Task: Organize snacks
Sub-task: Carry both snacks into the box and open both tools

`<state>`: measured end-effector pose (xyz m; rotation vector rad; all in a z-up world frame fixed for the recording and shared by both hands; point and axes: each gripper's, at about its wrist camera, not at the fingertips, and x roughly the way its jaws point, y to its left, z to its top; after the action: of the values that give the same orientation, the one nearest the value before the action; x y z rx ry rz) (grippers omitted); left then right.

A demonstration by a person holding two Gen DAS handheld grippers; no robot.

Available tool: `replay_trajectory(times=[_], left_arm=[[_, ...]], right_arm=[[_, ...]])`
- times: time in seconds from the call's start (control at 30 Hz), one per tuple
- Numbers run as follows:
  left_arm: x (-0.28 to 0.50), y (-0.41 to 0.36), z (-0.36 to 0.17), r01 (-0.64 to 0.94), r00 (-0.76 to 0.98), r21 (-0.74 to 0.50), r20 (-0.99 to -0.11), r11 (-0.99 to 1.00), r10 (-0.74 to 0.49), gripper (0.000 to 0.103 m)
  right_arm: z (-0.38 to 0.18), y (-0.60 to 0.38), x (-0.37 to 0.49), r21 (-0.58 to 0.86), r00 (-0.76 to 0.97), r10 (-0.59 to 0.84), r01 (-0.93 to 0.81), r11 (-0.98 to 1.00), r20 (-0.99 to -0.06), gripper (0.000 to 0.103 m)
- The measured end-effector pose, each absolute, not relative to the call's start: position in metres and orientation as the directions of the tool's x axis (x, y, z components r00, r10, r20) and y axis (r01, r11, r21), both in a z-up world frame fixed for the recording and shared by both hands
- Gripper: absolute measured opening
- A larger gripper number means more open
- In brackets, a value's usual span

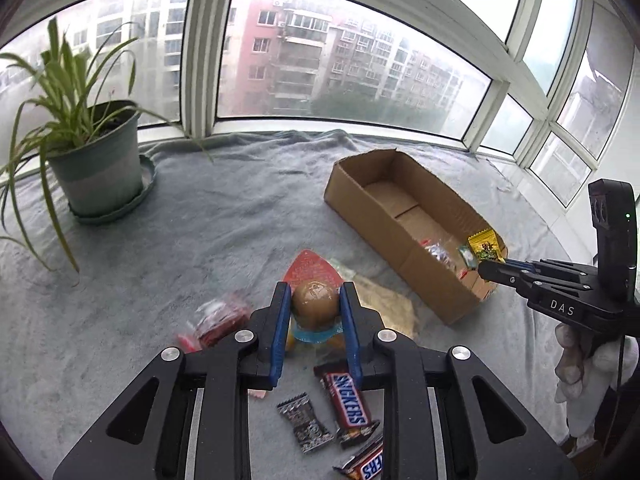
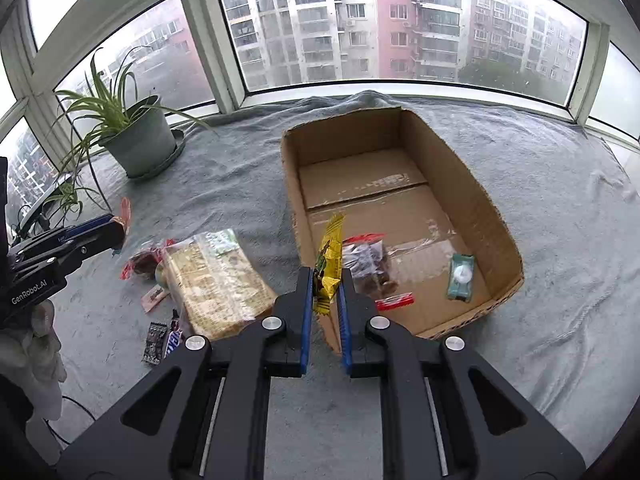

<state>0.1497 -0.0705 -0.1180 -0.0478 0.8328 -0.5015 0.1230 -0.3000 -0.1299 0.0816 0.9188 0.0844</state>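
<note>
snickers bar (image 1: 347,404) lies below left gripper (image 1: 314,300).

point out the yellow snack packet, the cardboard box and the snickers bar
yellow snack packet (image 2: 329,268), right wrist view, middle of the wrapper above the fingers
cardboard box (image 2: 472,196), right wrist view, inner right wall
snickers bar (image 1: 347,402), left wrist view, on the printed logo

We see an open cardboard box (image 2: 460,184) on the grey blanket, holding a clear packet with red ends (image 2: 370,266) and a small teal-wrapped sweet (image 2: 461,276). A yellow sachet (image 2: 329,264) stands upright above its near wall. Left of the box lie a flat cracker pack (image 2: 216,280), two Snickers bars (image 1: 347,404), and a packaged brown egg (image 1: 315,302).
</note>
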Motion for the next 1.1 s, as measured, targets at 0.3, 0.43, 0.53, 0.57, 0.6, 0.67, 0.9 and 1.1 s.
replay_trajectory(times=[0.3,0.43,0.53,0.57,0.6,0.67,0.9,1.1], left_arm=[[0.186,-0.129,-0.112,0.477,0.541,-0.222,-0.688,0.850,-0.484,0.023],[0.198,-0.152,-0.110,0.507,0.528,-0.212,-0.690,0.836,-0.495,0.023],[0.207,-0.168,-0.111,0.517,0.519,-0.210,-0.694,0.829,-0.500,0.023],[0.210,-0.173,-0.111,0.520,0.517,-0.207,-0.696,0.828,-0.499,0.023],[0.213,-0.178,-0.112,0.524,0.516,-0.203,-0.697,0.827,-0.498,0.023],[0.218,-0.187,-0.113,0.531,0.512,-0.195,-0.701,0.825,-0.496,0.023],[0.229,-0.210,-0.118,0.549,0.491,-0.191,-0.715,0.814,-0.498,0.023],[0.232,-0.219,-0.120,0.555,0.483,-0.179,-0.727,0.813,-0.489,0.028]], right_arm=[[-0.125,-0.340,0.158,0.077,0.613,0.058,0.005,0.997,-0.788,0.012],[-0.129,-0.354,0.170,0.081,0.607,0.052,0.021,0.996,-0.793,0.012],[-0.135,-0.364,0.178,0.081,0.599,0.048,0.028,0.996,-0.799,0.012],[-0.137,-0.366,0.179,0.078,0.597,0.044,0.031,0.996,-0.801,0.012],[-0.138,-0.368,0.181,0.077,0.595,0.043,0.032,0.997,-0.803,0.012],[-0.141,-0.371,0.185,0.079,0.589,0.045,0.032,0.996,-0.807,0.012],[-0.149,-0.377,0.194,0.082,0.575,0.048,0.033,0.996,-0.817,0.012],[-0.151,-0.375,0.194,0.065,0.571,0.035,0.032,0.997,-0.820,0.014]])
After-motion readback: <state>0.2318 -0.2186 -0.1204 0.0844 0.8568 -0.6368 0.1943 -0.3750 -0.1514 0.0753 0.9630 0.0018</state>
